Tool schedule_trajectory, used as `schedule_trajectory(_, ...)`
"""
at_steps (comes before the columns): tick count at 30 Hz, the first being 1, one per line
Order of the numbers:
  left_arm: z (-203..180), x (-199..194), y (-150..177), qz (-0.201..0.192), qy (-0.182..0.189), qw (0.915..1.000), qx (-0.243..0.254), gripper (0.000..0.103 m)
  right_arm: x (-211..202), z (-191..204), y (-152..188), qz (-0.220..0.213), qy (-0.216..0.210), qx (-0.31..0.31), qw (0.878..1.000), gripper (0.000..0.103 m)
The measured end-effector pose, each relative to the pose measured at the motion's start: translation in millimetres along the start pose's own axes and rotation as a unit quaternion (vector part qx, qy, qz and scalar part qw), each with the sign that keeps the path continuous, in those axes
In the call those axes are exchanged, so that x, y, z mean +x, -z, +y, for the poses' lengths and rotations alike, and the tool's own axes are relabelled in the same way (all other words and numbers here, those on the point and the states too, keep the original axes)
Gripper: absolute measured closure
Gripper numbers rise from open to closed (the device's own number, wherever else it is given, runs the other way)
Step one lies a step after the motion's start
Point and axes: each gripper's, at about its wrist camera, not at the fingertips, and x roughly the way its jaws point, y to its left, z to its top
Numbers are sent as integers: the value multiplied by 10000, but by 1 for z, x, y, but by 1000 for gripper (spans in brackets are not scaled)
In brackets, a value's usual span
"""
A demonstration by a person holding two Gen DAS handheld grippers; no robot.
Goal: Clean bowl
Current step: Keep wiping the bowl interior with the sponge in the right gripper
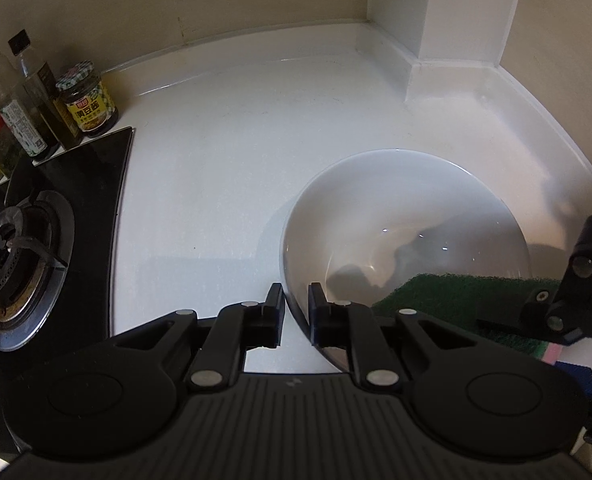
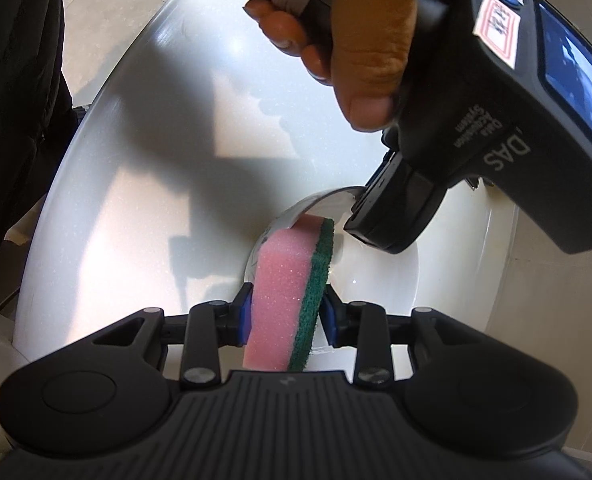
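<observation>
A white bowl [image 1: 408,216] sits on the white counter [image 1: 223,152]. My left gripper [image 1: 296,312] is shut on the bowl's near rim, one finger outside and one inside. My right gripper [image 2: 285,312] is shut on a pink sponge [image 2: 283,284] with a green scouring side. In the left wrist view the sponge's green side [image 1: 448,292] rests over the bowl's right rim, held by the right gripper [image 1: 508,324]. In the right wrist view the bowl [image 2: 376,276] lies under the sponge, and the left gripper's body [image 2: 476,120] is held by a hand above it.
A gas hob [image 1: 35,248] lies left of the bowl. Bottles and a jar [image 1: 87,98] stand at the back left against the wall. A wall corner [image 1: 448,40] juts out behind the bowl. A person in dark clothes [image 2: 15,80] stands at the counter's edge.
</observation>
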Motion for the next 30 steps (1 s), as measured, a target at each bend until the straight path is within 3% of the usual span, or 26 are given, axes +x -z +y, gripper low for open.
schedule_trajectory(7,-5,11,-24,405,434,9907,1223,84,-2,2,0,-61,-28,-112,9999,73)
schedule_trajectory(10,-1,13,-28,467,564,9889,1292,83,-2,1,0,-34,-27,-119,9999,73)
schedule_trajectory(15,1,6,-11,229,341,9979,494,81,-1,0,1,6,-51,-30,10000,73)
schedule_trajectory(20,4,-1,7,-6,119,9995,-297,80,-6,2,2,38,-13,-38,10000,73)
schedule_trajectory(23,5,2,4,17,153,9996,-255,84,-8,4,1,44,-16,-70,10000,73)
schedule_trajectory(27,3,10,-8,204,227,9989,369,86,-12,5,0,-30,-36,-157,9999,73)
schedule_trajectory(30,1,17,-18,423,352,9937,978,85,-15,7,1,-56,-50,-226,9997,73)
